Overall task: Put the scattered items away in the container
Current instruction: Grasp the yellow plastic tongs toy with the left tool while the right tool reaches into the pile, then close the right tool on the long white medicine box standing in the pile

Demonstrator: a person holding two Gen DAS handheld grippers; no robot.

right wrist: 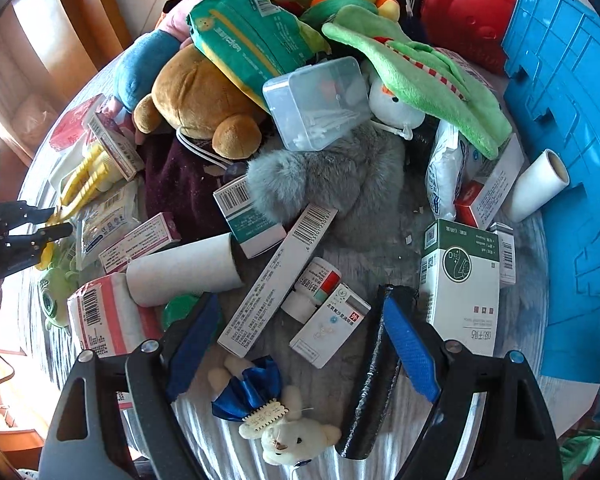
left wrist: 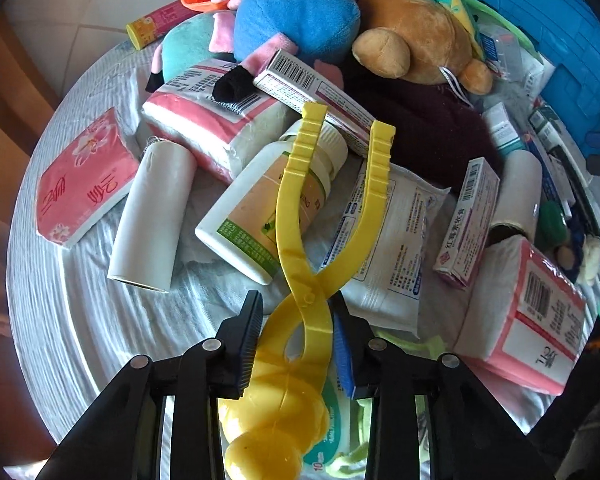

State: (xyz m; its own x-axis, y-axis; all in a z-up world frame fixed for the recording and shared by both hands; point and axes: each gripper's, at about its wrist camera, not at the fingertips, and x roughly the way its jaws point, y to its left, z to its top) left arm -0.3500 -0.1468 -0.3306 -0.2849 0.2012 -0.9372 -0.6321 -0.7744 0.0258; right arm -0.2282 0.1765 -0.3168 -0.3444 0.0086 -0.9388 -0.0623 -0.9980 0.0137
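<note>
- The left gripper [left wrist: 296, 344] points steeply down over the cluttered round table [left wrist: 60, 320]; its pads are clamped on the yellow tongs [left wrist: 300, 240], just behind the pivot.
- The tongs' two arms reach away from the gripper: one lies across the white bottle [left wrist: 256, 208], the other across a white wipes pack [left wrist: 396, 240].
- Left of the bottle lies a white roll [left wrist: 152, 216], and farther left a pink tissue pack [left wrist: 80, 184].
- Beyond the bottle, a long carton [left wrist: 316, 92] leans on a wrapped tissue bundle [left wrist: 204, 120]; behind these sit a blue plush [left wrist: 296, 12] and a brown bear [left wrist: 412, 36].
- The blue container [left wrist: 560, 40] stands well to the right of the bottle, at the table's far edge.
- The right gripper [right wrist: 300, 344] has its jaws wide apart, holding nothing. Between its fingers lie a long white carton [right wrist: 276, 276], two small medicine boxes [right wrist: 328, 324] and a small white bear with a blue bow [right wrist: 284, 432].
- A black roll [right wrist: 376, 372] lies just beside its right pad [right wrist: 412, 352].
- In the right wrist view the container [right wrist: 572, 160] fills the right edge, and a white roll [right wrist: 536, 188] rests against it.
</note>
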